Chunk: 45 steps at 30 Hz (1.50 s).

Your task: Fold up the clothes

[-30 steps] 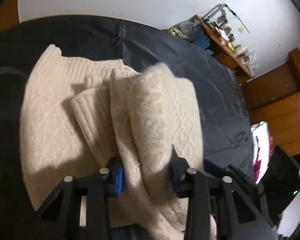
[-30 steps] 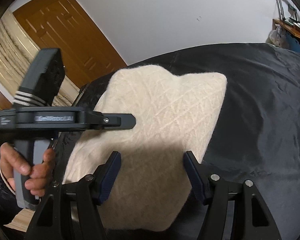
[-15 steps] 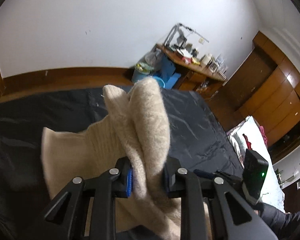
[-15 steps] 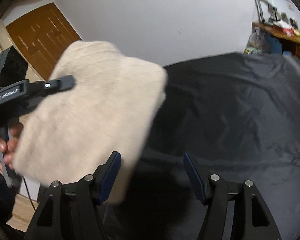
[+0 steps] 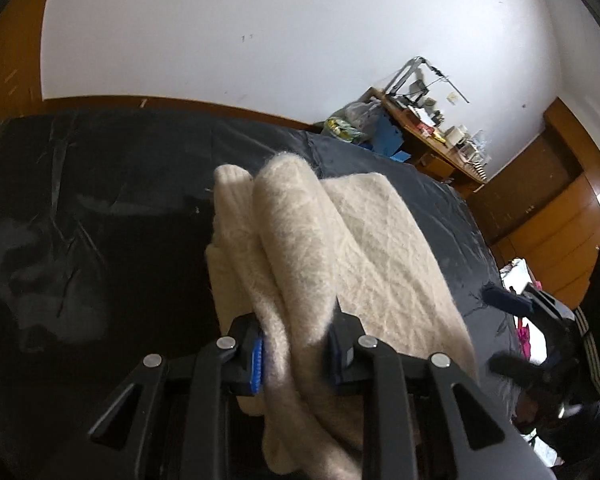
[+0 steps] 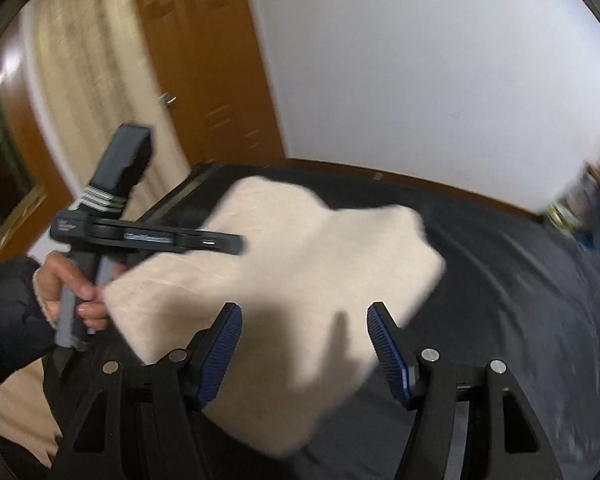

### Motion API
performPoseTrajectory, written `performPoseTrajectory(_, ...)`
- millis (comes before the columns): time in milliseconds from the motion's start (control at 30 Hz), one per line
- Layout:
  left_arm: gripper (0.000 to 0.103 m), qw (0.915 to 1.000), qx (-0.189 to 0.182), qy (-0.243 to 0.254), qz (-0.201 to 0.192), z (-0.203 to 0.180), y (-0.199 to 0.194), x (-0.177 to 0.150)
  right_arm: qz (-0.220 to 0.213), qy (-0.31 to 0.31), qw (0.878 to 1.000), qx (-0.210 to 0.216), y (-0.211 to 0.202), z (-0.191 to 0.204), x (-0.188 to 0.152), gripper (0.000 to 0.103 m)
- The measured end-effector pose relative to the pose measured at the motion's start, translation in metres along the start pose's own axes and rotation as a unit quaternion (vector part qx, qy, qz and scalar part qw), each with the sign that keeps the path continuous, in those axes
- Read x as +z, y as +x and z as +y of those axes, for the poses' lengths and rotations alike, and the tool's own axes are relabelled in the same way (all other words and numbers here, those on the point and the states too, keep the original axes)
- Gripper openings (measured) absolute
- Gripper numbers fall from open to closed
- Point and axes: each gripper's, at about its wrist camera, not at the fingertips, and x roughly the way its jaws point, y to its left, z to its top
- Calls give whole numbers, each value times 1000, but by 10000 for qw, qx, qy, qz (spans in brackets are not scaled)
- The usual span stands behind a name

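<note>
A cream knitted sweater (image 5: 340,256) is folded into a thick bundle over a black bed cover (image 5: 100,220). My left gripper (image 5: 296,352) is shut on the near edge of the bundle, with the folded layers bulging between its blue pads. The sweater also shows in the right wrist view (image 6: 300,288), lying as a folded rectangle, and the left gripper's body (image 6: 148,236) shows there in a hand. My right gripper (image 6: 304,344) is open and empty, just above the sweater's near edge.
The black cover (image 6: 520,280) spreads right and far. A cluttered wooden desk (image 5: 428,128) and blue bags stand by the white wall. Wooden cabinets (image 5: 560,208) are at right, a wooden door (image 6: 212,60) and a curtain at left.
My left gripper, shut on the sweater, lifted the bundle and has brought it down over the cover, folded. My right gripper stayed open and swung left.
</note>
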Motion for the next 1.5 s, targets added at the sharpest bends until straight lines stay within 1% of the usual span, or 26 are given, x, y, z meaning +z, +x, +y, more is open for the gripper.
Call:
performPoseTrajectory(33, 29, 10000, -35, 30, -8, 2, 2, 0, 80, -136, 9999, 32, 8, 7, 2, 67)
performPoseTrajectory(100, 30, 9999, -81, 110, -8, 5, 6, 0, 408, -259, 9988, 89, 35, 15, 1, 67)
performPoseTrajectory(200, 35, 9992, 50, 390, 57, 0, 13, -1, 819, -133, 9966, 2, 66, 11, -12, 68)
performPoseTrajectory(267, 37, 9990, 119, 427, 44, -2, 13, 0, 808, -159, 9966, -95, 74, 8, -19, 68)
performPoseTrajectory(300, 40, 9993, 136, 359, 17, -3, 11, 1, 820, -185, 9964, -142, 76, 8, -20, 68)
performPoseTrajectory(400, 41, 9997, 187, 155, -63, -7, 5, 6, 950, -206, 9949, -281, 78, 14, -17, 70)
performPoseTrajectory(467, 41, 9994, 250, 74, -209, -15, -5, 12, 943, -191, 9949, -308, 77, 14, -17, 71)
performPoseTrajectory(533, 41, 9987, 276, 106, -408, -24, -22, 15, 895, -163, 9954, -295, 74, 14, -19, 73)
performPoseTrajectory(567, 41, 9981, 273, 190, -524, -30, -33, 16, 867, -150, 9957, -290, 72, 14, -19, 73)
performPoseTrajectory(633, 42, 9968, 177, 451, -635, -48, -47, 17, 730, -72, 9968, -326, 61, 14, -18, 73)
performPoseTrajectory(667, 44, 9957, 120, 627, -673, -59, -53, 16, 639, -21, 9973, -348, 54, 14, -18, 73)
performPoseTrajectory(700, 49, 9945, 72, 787, -695, -68, -58, 15, 546, 28, 9979, -361, 47, 14, -17, 73)
performPoseTrajectory(767, 53, 9920, 3, 1058, -690, -85, -61, 13, 317, 108, 9992, -227, 32, 15, -17, 73)
performPoseTrajectory(800, 53, 9911, -46, 1144, -679, -91, -62, 12, 211, 129, 9996, -143, 26, 16, -17, 73)
performPoseTrajectory(900, 53, 9930, -296, 990, -570, -91, -54, 11, 80, -96, 9999, 62, 19, 30, -20, 73)
performPoseTrajectory(933, 53, 9940, -300, 917, -517, -87, -50, 9, 127, -190, 9997, 121, 24, 37, -19, 73)
performPoseTrajectory(1033, 53, 9975, -46, 647, -292, -66, -30, -1, 346, -250, 9989, 171, 44, 47, -25, 73)
performPoseTrajectory(1100, 53, 9988, 147, 460, -100, -54, -13, -10, 458, -103, 9985, 268, 62, 39, -26, 73)
performPoseTrajectory(1167, 53, 9989, 303, 358, 18, -44, -1, -18, 536, -128, 9981, 259, 71, 41, -27, 74)
performPoseTrajectory(1400, 52, 9973, 620, 395, 5, -31, 15, -26, 624, -530, 9966, 80, 84, 61, -32, 78)
performPoseTrajectory(1500, 52, 9962, 734, 475, -20, -32, 18, -30, 640, -571, 9962, 165, 85, 58, -29, 78)
